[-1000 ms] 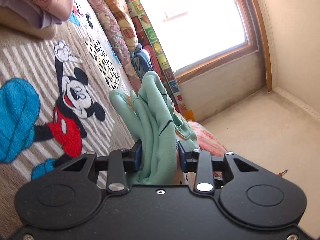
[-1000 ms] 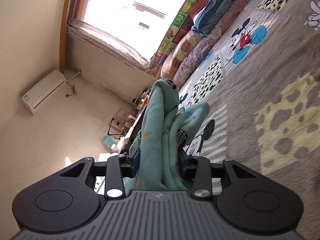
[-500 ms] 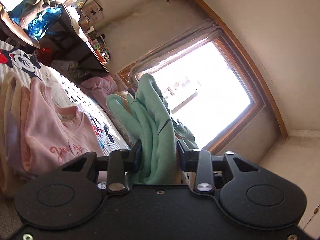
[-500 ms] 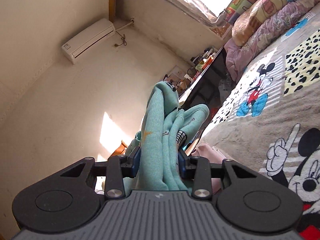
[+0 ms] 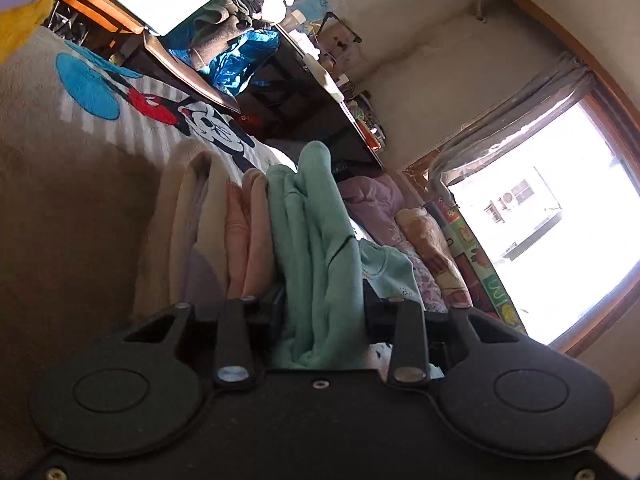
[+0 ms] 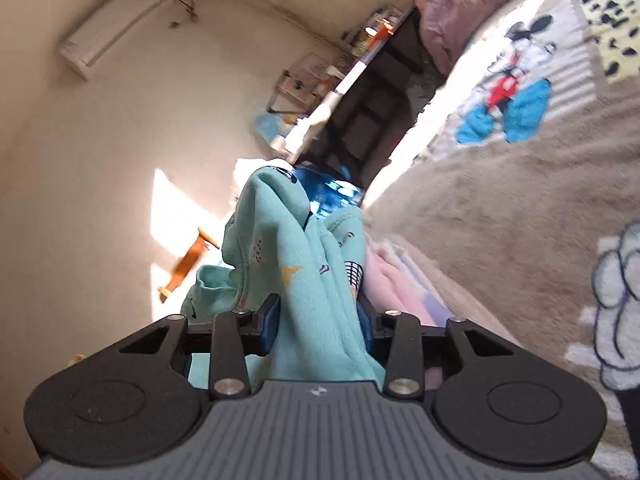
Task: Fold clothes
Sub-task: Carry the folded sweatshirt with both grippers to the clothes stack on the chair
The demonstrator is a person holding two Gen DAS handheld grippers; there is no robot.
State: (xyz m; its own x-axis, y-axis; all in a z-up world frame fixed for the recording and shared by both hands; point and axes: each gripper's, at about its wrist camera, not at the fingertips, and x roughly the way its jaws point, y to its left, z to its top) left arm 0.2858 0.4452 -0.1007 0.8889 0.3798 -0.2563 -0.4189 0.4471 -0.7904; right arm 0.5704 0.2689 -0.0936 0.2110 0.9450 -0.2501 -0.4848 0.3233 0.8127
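A mint-green printed garment [image 5: 316,248] is bunched in thick folds between the jaws of my left gripper [image 5: 322,306], which is shut on it. The same garment [image 6: 308,280] fills my right gripper [image 6: 318,320], also shut on it. Just left of the green cloth in the left wrist view lies a stack of folded clothes [image 5: 208,232], cream, lilac and pink. In the right wrist view that pink and lilac stack [image 6: 400,280] shows just beyond the right jaw. Both grippers hang close above the stack, on a brown cartoon-mouse blanket [image 6: 500,216].
A dark desk [image 5: 304,92] cluttered with bottles and a blue bag [image 5: 240,56] stands past the bed. Pillows [image 5: 424,236] line the window wall [image 5: 540,216]. A wall air conditioner [image 6: 116,24] hangs high up. The brown blanket [image 5: 72,208] spreads to the left of the stack.
Both grippers have swung round and come down with the green garment, from facing the window and wall to hanging right by the folded stack. The grips are unchanged.
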